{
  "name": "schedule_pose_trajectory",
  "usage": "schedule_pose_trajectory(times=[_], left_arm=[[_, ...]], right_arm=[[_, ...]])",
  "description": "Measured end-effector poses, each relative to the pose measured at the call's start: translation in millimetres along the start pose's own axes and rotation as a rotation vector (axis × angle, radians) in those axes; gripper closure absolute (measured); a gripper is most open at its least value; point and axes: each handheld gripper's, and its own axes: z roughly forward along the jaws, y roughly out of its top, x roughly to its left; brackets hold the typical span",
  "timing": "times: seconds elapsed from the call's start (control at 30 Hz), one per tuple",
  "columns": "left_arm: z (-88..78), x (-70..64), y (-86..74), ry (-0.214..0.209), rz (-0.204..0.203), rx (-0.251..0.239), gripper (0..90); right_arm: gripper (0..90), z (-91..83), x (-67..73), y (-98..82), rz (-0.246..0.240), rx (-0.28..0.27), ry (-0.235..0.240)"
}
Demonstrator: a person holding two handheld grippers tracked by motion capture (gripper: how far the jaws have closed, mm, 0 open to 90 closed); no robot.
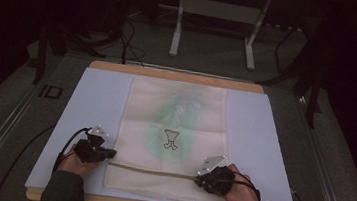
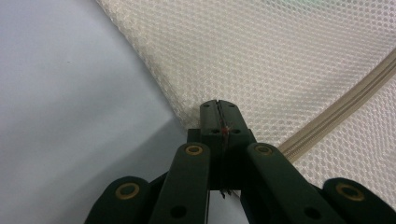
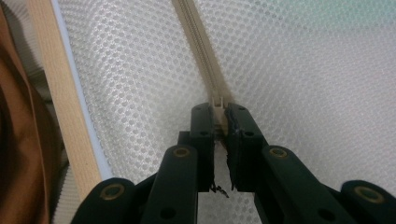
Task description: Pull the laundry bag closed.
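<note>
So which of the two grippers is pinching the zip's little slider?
The right gripper: its jaws clamp the beige zipper slider. The left gripper pinches the mesh bag's edge.

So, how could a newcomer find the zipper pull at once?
Start at the pale blue mat, on which a cream mesh laundry bag lies. A beige zipper crosses the bag near the person's edge. The zipper pull sits at its right end, pinched in the right gripper; the left gripper pinches only mesh.

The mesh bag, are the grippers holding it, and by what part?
Yes. The left gripper pinches the mesh bag at its side edge; the right gripper is shut on the zipper pull.
</note>
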Motion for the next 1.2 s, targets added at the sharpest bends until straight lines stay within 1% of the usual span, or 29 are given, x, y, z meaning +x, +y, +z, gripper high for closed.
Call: schedule_pose_trajectory(times=[0.1, 0.23, 0.33, 0.37, 0.6, 0.67, 0.87, 0.93, 1.0, 1.07, 1.2], left_arm=[[0.0, 0.1, 0.0, -0.001, 0.000, 0.000, 90.0], [0.0, 0.0, 0.0, 0.000, 0.000, 0.000, 90.0], [0.0, 0.0, -0.1, -0.001, 0.000, -0.001, 90.0], [0.0, -0.1, 0.0, 0.000, 0.000, 0.000, 90.0], [0.0, 0.1, -0.1, -0.001, 0.000, -0.001, 90.0], [0.0, -0.1, 0.0, 0.000, 0.000, 0.000, 90.0], [0.0, 0.1, 0.0, -0.001, 0.000, 0.000, 90.0], [0.0, 0.1, 0.0, -0.001, 0.000, 0.000, 90.0], [0.1, -0.1, 0.1, 0.000, 0.000, 0.000, 90.0], [0.1, -0.1, 0.1, 0.001, 0.000, 0.000, 90.0], [0.1, -0.3, 0.1, 0.002, 0.000, -0.001, 90.0]], right_arm=[[82.2, -1.0, -1.0, -1.4, -0.001, -0.001, -0.003], [82.2, -3.5, -2.6, -4.3, 0.012, -0.004, -0.003], [82.3, -4.2, -3.3, -5.3, 0.010, -0.001, -0.005], [82.2, -5.2, -3.7, -6.1, 0.018, -0.001, -0.003], [82.2, -8.2, -5.7, -10.9, 0.028, -0.001, -0.012], [82.2, -9.3, -6.4, -12.1, 0.034, -0.003, -0.007], [82.2, -11.9, -7.8, -14.4, 0.037, -0.009, -0.007], [82.2, -12.3, -8.0, -14.4, 0.036, -0.003, -0.012], [82.2, -14.0, -9.4, -15.8, 0.040, -0.011, -0.008], [82.2, -14.6, -9.7, -16.1, 0.041, -0.004, -0.014], [82.2, -15.9, -11.4, -17.6, 0.049, -0.012, -0.003]])
